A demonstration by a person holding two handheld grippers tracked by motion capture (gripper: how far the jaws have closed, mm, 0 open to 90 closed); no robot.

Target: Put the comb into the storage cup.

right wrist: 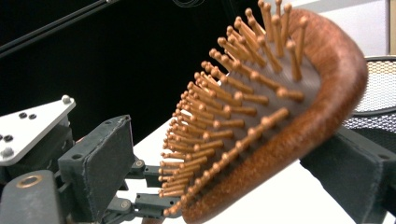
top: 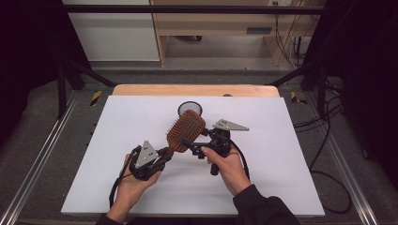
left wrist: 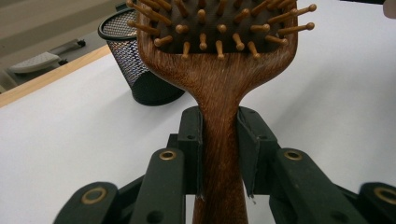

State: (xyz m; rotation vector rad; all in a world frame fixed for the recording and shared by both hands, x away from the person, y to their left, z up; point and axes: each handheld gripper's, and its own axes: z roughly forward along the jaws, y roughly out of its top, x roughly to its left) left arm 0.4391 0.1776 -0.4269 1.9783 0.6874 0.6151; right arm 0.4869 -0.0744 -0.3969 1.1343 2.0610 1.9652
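A brown wooden paddle hairbrush (top: 187,127) is held up over the white table top (top: 117,140), bristles facing the person's right. My left gripper (top: 166,152) is shut on its handle (left wrist: 219,140), one black pad pressing each side of the neck. My right gripper (top: 190,143) reaches in from the right at the brush head (right wrist: 261,116). One jaw stands clear of the bristle tips. The other sits behind the wooden back, so the head lies between open jaws.
A black wire-mesh cup (top: 189,108) stands upright just beyond the brush, near the table's far edge (left wrist: 135,60). The left gripper's grey plate (right wrist: 28,126) shows close by in the right gripper view. Bare white surface lies on both sides of the hands.
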